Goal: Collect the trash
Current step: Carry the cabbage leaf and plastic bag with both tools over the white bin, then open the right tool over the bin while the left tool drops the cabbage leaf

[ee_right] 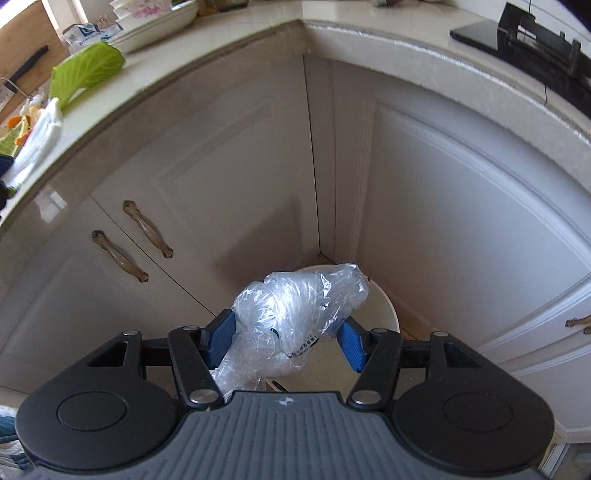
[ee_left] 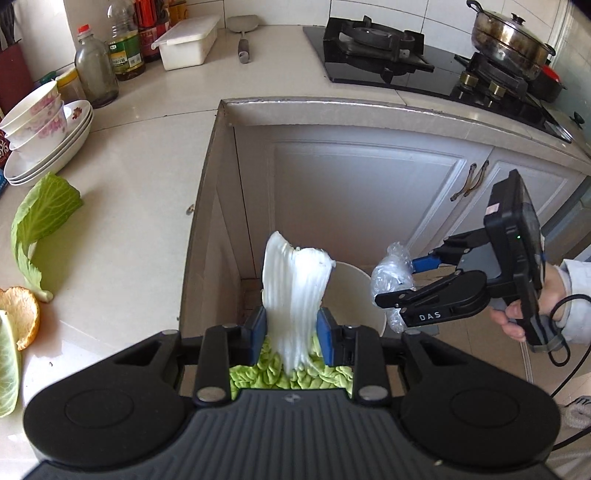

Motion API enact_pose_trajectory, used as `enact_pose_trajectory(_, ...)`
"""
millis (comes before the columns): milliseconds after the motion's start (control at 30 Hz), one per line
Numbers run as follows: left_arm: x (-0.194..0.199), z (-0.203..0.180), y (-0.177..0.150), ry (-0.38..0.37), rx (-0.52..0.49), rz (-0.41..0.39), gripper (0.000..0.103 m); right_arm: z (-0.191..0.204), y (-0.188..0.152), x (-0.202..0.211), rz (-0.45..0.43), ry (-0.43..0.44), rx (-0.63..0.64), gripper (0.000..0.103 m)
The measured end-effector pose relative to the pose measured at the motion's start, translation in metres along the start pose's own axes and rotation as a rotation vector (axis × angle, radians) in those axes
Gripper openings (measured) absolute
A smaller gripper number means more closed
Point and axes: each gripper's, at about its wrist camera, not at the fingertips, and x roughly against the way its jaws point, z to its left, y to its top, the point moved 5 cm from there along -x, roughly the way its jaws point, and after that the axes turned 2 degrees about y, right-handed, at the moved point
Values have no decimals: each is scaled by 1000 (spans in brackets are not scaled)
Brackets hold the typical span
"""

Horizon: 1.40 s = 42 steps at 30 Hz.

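Note:
My left gripper (ee_left: pixel 291 328) is shut on a cabbage piece (ee_left: pixel 295 288); its white stalk stands up between the blue pads and the green leaf hangs below them. It hovers over a white trash bin (ee_left: pixel 354 291) on the floor in the cabinet corner. To the right, a hand (ee_left: pixel 517 317) holds my right gripper (ee_left: pixel 397 282), shut on a crumpled clear plastic bag (ee_left: pixel 391 269) above the bin's rim. In the right wrist view the plastic bag (ee_right: pixel 291 310) fills the span between the pads of the right gripper (ee_right: pixel 286 339), with the bin (ee_right: pixel 384 306) right under it.
On the counter lie a cabbage leaf (ee_left: pixel 44 210), orange peel (ee_left: pixel 22 314) and another leaf (ee_left: pixel 7 369) at the left edge. Stacked bowls and plates (ee_left: pixel 44 140), bottles (ee_left: pixel 96 70), a white box (ee_left: pixel 188 40) and a stove with a pot (ee_left: pixel 509 33) stand farther back. Cabinet doors (ee_right: pixel 221 184) wall in the corner.

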Motion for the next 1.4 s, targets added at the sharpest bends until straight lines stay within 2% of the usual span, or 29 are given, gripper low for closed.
enact_pose_trajectory(167, -16, -5, 2, 11, 9, 21, 28, -16, -7, -37, 29, -13, -1, 66)
enact_pose_trajectory(267, -25, -10, 4, 13, 8, 29, 28, -23, -8, -54, 41, -12, 2, 78)
enact_pose_trajectory(333, -31, -13, 7, 9, 6, 33, 28, -24, -9, -62, 41, -7, 3, 90)
enact_pose_trajectory(533, -46, -22, 14, -2, 0, 34, 28, -24, -8, -72, 20, -20, 0, 103)
enact_pose_trajectory(700, -62, -29, 17, -11, 0, 44, 28, -30, -11, -80, 18, -17, -22, 103)
enact_pose_trajectory(867, -89, -41, 19, -28, 5, 58, 28, -28, -17, -78, 24, -58, 6, 103)
enact_pose_trajectory(1200, -183, -65, 14, -58, 58, 128, 28, -37, -38, -48, -2, -112, 11, 103)
enact_pose_trajectory(1400, -235, -73, 7, -40, 55, 172, 29, -40, -50, -39, -7, -147, 11, 103)
